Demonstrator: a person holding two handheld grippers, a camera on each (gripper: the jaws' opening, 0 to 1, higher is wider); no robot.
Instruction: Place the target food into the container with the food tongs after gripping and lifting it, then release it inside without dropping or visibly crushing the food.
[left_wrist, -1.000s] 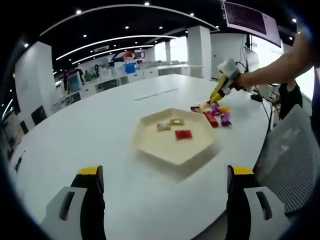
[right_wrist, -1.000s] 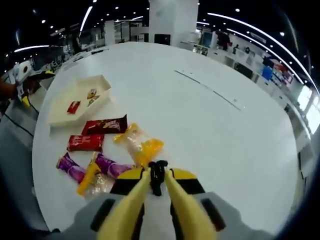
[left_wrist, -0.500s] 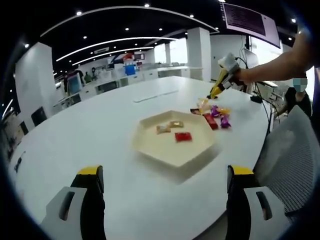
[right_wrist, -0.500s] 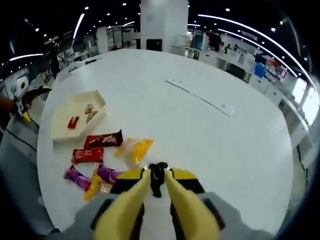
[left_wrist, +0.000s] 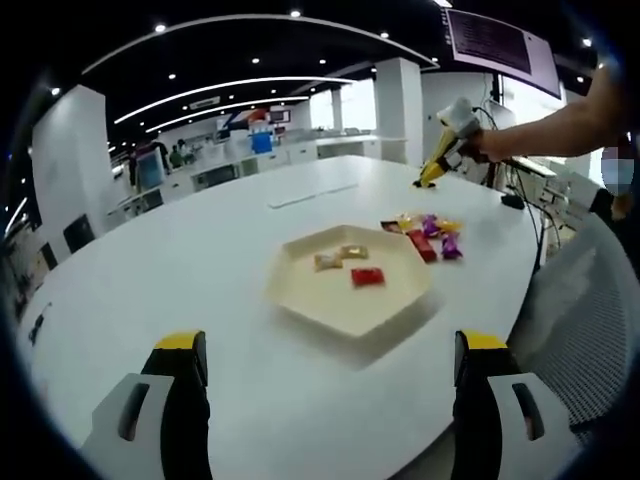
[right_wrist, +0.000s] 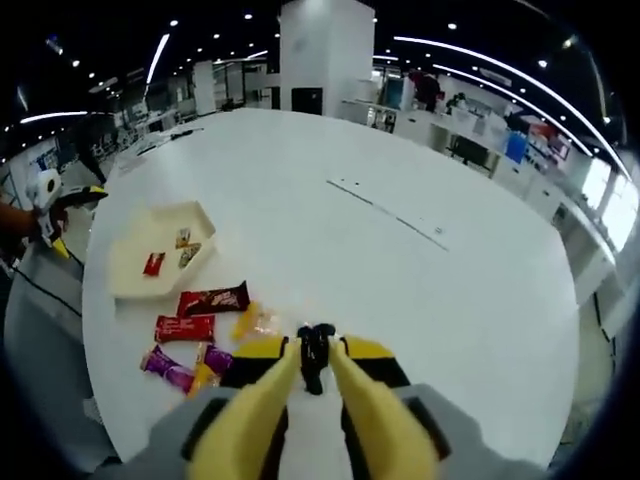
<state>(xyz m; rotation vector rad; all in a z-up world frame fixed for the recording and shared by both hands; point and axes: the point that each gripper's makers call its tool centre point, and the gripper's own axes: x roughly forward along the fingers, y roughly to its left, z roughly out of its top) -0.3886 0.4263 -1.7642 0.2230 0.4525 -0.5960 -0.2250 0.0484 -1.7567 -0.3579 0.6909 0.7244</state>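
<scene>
A cream hexagonal tray (left_wrist: 300, 290) sits mid-table with a red wrapped snack (left_wrist: 367, 277) and two gold ones (left_wrist: 340, 256) inside. Just beyond it lies a pile of wrapped snacks (left_wrist: 425, 230): a dark brown bar (right_wrist: 213, 298), a red bar (right_wrist: 185, 327), purple packets (right_wrist: 167, 368) and yellow ones (right_wrist: 255, 322). My left gripper (left_wrist: 330, 345) hangs open before the tray, jaws wide apart. The right gripper (right_wrist: 315, 350) is shut, with nothing seen between its yellow jaws. It is held high above the pile, also seen as the right gripper (left_wrist: 440, 165) in a hand.
The round white table (right_wrist: 400, 270) is bare beyond the snacks, apart from a thin seam (right_wrist: 390, 215). A mesh chair (left_wrist: 585, 310) stands at its edge by the pile. The left gripper (right_wrist: 55, 205) shows past the tray (right_wrist: 160, 262).
The right gripper has lifted up and away from the snack pile, which now looks smaller and farther below it. The left gripper and the tray have stayed put.
</scene>
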